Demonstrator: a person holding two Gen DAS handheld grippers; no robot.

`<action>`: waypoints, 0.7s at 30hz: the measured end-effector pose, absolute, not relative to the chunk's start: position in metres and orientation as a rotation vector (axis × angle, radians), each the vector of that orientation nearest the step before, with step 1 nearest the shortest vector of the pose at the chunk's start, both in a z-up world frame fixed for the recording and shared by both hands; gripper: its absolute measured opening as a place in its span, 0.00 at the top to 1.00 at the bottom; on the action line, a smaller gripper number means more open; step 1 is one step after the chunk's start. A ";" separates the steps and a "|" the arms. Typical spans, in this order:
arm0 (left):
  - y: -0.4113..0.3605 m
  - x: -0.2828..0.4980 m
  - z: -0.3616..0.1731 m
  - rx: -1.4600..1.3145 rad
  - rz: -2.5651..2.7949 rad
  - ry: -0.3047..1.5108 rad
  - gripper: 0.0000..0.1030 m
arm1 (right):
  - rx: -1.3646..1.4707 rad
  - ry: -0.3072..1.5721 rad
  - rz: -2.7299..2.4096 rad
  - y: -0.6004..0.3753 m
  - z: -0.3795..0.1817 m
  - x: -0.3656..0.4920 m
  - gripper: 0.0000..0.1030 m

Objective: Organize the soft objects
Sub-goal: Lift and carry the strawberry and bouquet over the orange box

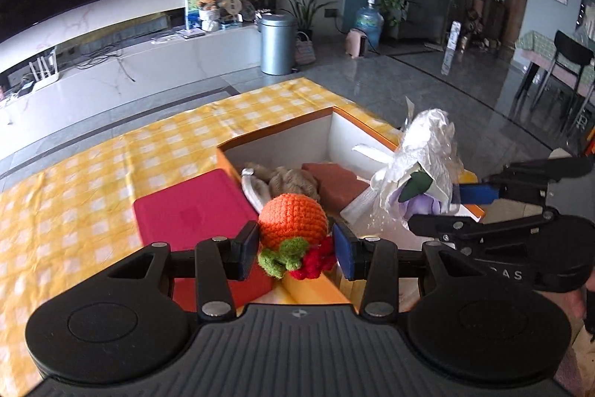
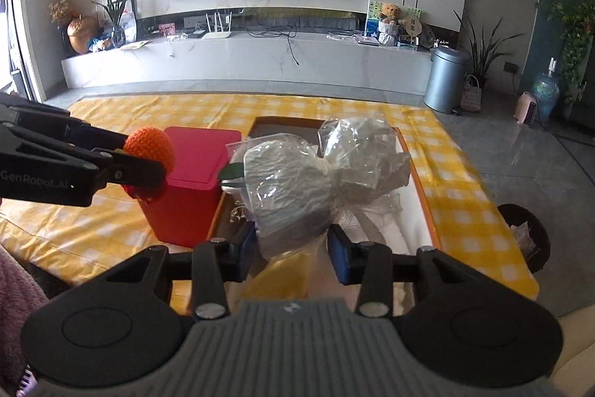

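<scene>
Here, left gripper (image 1: 296, 250) clenched on round crocheted orange (image 1: 292, 219) — right gripper (image 2: 292, 248) on crinkly cellophane-wrapped bundle (image 2: 297, 181).

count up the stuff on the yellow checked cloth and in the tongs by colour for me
orange: 2, the crocheted orange in the left tongs and the open box
red: 1, the red box
clear plastic: 1, the wrapped bouquet in the right tongs
brown or tan: 2, the plush toy and the brown block inside the open box
total: 6

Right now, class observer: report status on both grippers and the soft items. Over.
Left gripper shut on crocheted orange. Right gripper shut on cellophane-wrapped bundle. Both over open orange box, soft items already inside. Red box beside it.
</scene>
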State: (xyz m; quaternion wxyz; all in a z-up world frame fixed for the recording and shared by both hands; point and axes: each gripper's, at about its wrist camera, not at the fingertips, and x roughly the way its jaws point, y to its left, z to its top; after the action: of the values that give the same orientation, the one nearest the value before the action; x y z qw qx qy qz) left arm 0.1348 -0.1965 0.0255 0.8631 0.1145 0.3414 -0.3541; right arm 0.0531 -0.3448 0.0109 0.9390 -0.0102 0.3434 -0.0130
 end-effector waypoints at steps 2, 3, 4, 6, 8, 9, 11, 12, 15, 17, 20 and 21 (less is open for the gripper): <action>-0.208 0.146 0.024 0.255 -0.763 0.721 0.53 | -0.062 0.718 -0.028 -0.358 0.008 0.064 0.60; -0.213 0.153 0.023 0.261 -0.773 0.725 0.53 | -0.078 0.726 -0.027 -0.363 0.007 0.070 0.60; -0.218 0.158 0.022 0.268 -0.779 0.731 0.53 | -0.092 0.731 -0.030 -0.368 0.006 0.077 0.60; -0.230 0.169 0.018 0.286 -0.794 0.741 0.53 | -0.128 0.738 -0.023 -0.376 0.006 0.091 0.60; -0.242 0.181 0.013 0.309 -0.809 0.752 0.53 | -0.174 0.749 -0.013 -0.382 0.004 0.105 0.60; -0.247 0.186 0.011 0.323 -0.818 0.756 0.53 | -0.193 0.760 -0.002 -0.385 0.003 0.113 0.60; -0.257 0.195 0.004 0.352 -0.841 0.773 0.53 | -0.242 0.785 0.033 -0.390 -0.002 0.128 0.60; -0.261 0.198 0.001 0.369 -0.853 0.783 0.53 | -0.274 0.795 0.050 -0.392 -0.006 0.135 0.60; -0.269 0.197 -0.008 0.436 -0.900 0.778 0.52 | -0.376 0.853 0.074 -0.402 -0.019 0.158 0.60; -0.274 0.195 -0.017 0.477 -0.920 0.778 0.52 | -0.436 0.886 0.093 -0.405 -0.026 0.167 0.59; -0.280 0.195 -0.029 0.507 -0.919 0.800 0.53 | -0.515 0.923 0.083 -0.405 -0.039 0.177 0.59; -0.281 0.196 -0.032 0.509 -0.919 0.804 0.53 | -0.539 0.937 0.079 -0.405 -0.044 0.180 0.59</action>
State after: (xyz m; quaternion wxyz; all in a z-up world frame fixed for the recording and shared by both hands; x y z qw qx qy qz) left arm 0.1958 -0.2810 -0.0322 0.7891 0.2365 0.3733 -0.4268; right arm 0.1795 -0.4054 -0.0436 0.8568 -0.2564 0.4457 0.0378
